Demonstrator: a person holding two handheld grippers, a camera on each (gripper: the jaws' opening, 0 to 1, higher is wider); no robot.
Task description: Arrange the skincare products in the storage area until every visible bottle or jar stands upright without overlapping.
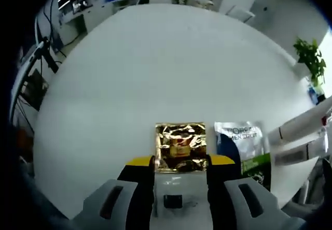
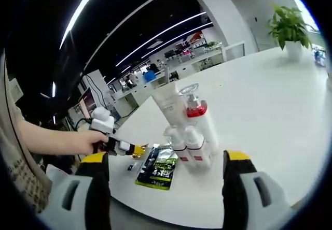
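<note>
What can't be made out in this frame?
- Gold sachet, left gripper view: near edge hidden by the left tongs; contact unclear.
- Blue-white sachet, same view: lower corner hidden by a jaw, print blurred.
- Bottles, right gripper view: labels too small to read.
- Right tongs: open, empty.

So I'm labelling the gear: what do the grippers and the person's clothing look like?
The left gripper and the right gripper each have black jaws with yellow tips on pale grey bodies. The person's sleeve is beige.

Sachet [image 1: 180,147] beside pouch [image 1: 244,146] on table [image 1: 155,74]
</note>
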